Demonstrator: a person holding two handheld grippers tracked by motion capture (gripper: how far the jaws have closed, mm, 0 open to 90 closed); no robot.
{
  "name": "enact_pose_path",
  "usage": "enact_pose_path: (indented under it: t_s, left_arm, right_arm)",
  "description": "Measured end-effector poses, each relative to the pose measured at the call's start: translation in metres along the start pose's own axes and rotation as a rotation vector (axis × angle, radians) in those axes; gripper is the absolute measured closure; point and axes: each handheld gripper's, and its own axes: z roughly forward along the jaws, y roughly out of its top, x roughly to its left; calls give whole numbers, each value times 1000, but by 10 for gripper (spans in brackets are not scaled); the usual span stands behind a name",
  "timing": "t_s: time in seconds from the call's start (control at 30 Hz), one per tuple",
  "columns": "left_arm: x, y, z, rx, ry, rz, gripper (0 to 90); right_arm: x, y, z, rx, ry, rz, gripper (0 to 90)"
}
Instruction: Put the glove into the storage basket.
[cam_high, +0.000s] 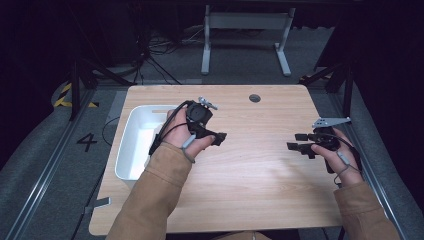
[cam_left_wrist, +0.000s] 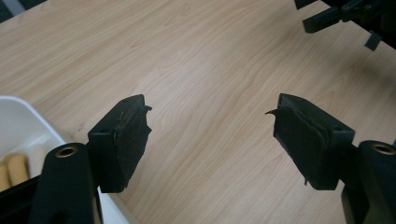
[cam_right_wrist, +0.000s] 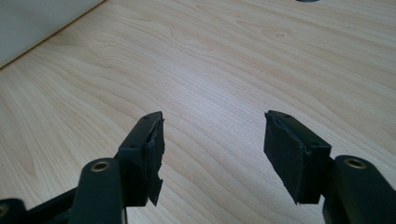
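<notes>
High view. We log a light wooden desk (cam_high: 240, 170) with a round grey cable port (cam_high: 254, 98) near its far edge. A white bin (cam_high: 131, 145) sits at the desk's left side, its long side running along the desk edge. We note the left tool (cam_high: 219, 138) held in the person's left hand (cam_high: 182, 135), just beside the bin's right wall, jaws pointing right over bare wood. The right tool (cam_high: 296, 141) is held in the right hand (cam_high: 332, 150) near the desk's right edge, jaws pointing left, with a grey three-cornered plate (cam_high: 330, 121) on top. The two tools face each other, well apart. Both sleeves (cam_high: 155, 200) are tan. A white frame of another desk (cam_high: 245, 30) stands on the grey floor beyond.

Left gripper view. We record the left tool (cam_left_wrist: 210, 140) with jaws spread wide, holding nothing, above bare wood grain. The white bin's corner (cam_left_wrist: 18, 116) shows at lower left, with a few pale yellowish pieces (cam_left_wrist: 14, 165) inside; we cannot tell what they are. The right tool (cam_left_wrist: 327, 16) appears at the upper right.

Right gripper view. We record the right tool (cam_right_wrist: 212, 149) with jaws spread wide, holding nothing, over bare desk. The bin's white wall (cam_right_wrist: 37, 23) shows at upper left, the cable port (cam_right_wrist: 308, 1) at the top edge.
</notes>
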Motion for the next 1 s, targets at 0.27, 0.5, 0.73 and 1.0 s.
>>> enact_pose_path:
  t_s: [0.27,0.5,0.73,1.0]
  left_arm:
    - [-13,-6,2,-52,-36,81,342]
    - [-23,-30,17,-119,-145,108,349]
    - [-31,-46,42,-90,-206,91,340]
    - [-39,-75,70,-85,-209,114,329]
  right_arm:
    - [-2,0,-2,13,5,-22,465]
    - [-3,-1,-3,51,29,-41,556]
    - [-3,-1,-5,54,46,-49,567]
    - [-4,-2,-4,61,59,-50,564]
